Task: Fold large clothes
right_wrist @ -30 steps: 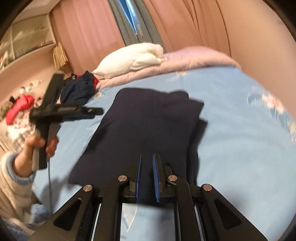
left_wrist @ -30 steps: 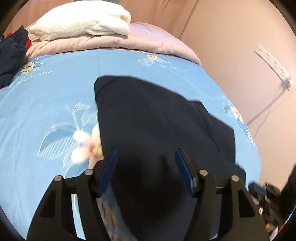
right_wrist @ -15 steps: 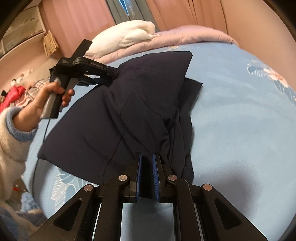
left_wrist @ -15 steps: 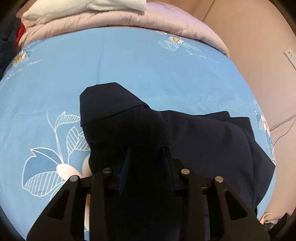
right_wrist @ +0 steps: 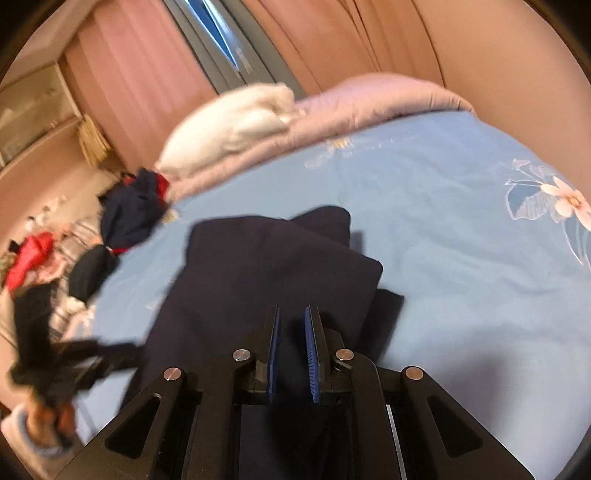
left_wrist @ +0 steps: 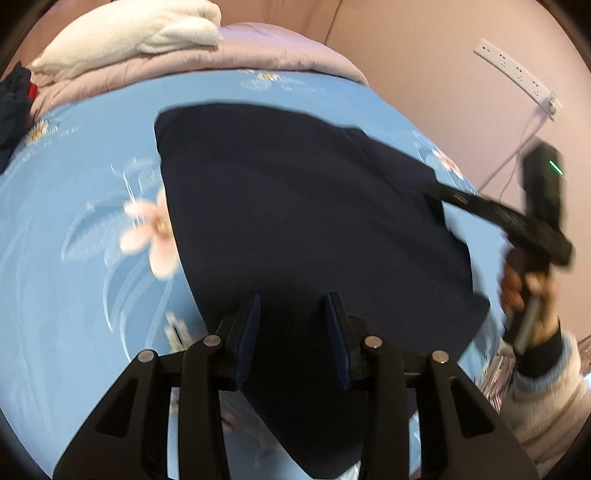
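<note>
A dark navy garment [left_wrist: 295,221] lies folded in layers on the blue flowered bedsheet [left_wrist: 92,184]. My left gripper [left_wrist: 293,310] has the garment's near edge between its blue pads and is shut on it. The right wrist view shows that gripper [right_wrist: 110,350] blurred at the cloth's left edge. My right gripper [right_wrist: 293,314] stands almost fully shut, with the navy garment [right_wrist: 266,273] between its pads. In the left wrist view the right gripper [left_wrist: 439,190] bites the garment's right corner, with a hand [left_wrist: 524,291] on its handle.
A white folded blanket [left_wrist: 129,33] rests on a pink quilt [left_wrist: 258,51] at the far end of the bed. A pile of dark and red clothes [right_wrist: 129,210] lies at the bed's left side. A power strip [left_wrist: 517,70] hangs on the wall to the right.
The left jaws closed on the garment's edge. Both grippers lifted the cloth and carried it; now it lies lower, spread in layers. Both views are blurred by motion.
</note>
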Demonstrator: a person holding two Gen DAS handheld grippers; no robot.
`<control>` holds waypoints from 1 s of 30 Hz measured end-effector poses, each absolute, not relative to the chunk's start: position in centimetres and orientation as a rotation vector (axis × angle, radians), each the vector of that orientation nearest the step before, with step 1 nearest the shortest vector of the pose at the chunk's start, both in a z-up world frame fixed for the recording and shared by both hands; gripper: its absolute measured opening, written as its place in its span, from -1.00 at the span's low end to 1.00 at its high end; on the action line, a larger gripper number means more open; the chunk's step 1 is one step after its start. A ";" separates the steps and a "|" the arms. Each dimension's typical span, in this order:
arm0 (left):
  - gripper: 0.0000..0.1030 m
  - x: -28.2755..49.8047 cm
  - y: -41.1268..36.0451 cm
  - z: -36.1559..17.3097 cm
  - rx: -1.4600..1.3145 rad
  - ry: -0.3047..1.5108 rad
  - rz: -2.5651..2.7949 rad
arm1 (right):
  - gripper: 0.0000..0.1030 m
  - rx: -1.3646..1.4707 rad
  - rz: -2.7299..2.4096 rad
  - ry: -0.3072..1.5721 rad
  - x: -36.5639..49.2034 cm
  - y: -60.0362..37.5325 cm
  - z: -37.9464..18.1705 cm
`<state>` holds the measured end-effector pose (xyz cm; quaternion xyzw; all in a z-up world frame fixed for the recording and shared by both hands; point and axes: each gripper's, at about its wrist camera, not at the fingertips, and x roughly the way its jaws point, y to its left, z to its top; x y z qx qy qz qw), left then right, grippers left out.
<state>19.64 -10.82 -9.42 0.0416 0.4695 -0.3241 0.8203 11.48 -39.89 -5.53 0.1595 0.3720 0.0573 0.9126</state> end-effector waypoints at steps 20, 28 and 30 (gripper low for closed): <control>-0.16 15.5 -8.5 -9.8 0.042 0.964 -0.728 | -0.61 0.286 0.159 0.706 0.4 -36.9 -3.9; -0.12 15.2 -9.0 -11.9 0.024 0.984 -0.732 | -0.60 0.295 0.103 0.859 2.7 -36.1 -9.9; -0.12 15.3 -9.0 -12.0 0.017 0.985 -0.730 | -0.61 0.326 0.102 0.841 2.7 -36.4 -10.0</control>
